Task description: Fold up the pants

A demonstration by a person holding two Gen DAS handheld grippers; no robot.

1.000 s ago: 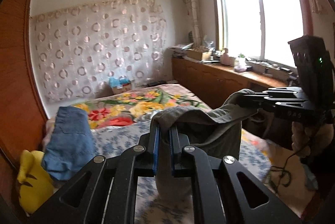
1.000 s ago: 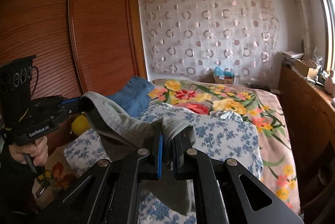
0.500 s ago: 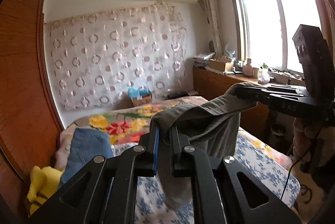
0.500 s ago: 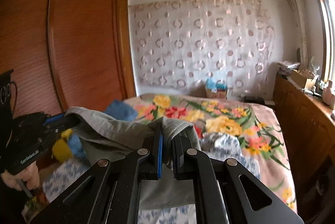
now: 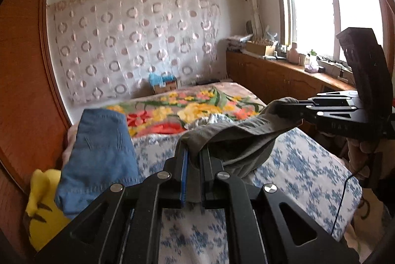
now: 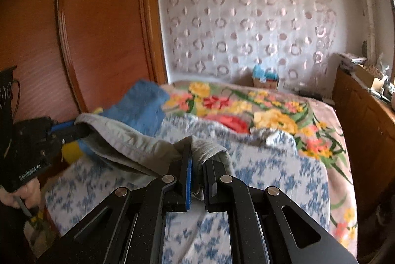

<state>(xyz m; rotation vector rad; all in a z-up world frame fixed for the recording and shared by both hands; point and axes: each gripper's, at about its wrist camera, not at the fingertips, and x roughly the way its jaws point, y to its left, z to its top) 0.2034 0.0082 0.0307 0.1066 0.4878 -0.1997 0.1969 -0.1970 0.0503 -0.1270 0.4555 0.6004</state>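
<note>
Both tools are clenched on the grey pants (image 5: 237, 133), which hang stretched between them above the bed (image 5: 308, 165): the left tool (image 5: 193, 165) grips one end, the right tool (image 6: 197, 172) the other. Jeans (image 5: 101, 148) lie at nine o'clock.

The pants (image 5: 237, 138) hang between the 2 grippers above the bed (image 5: 301, 165), jeans (image 5: 98, 155) to their left.
</note>
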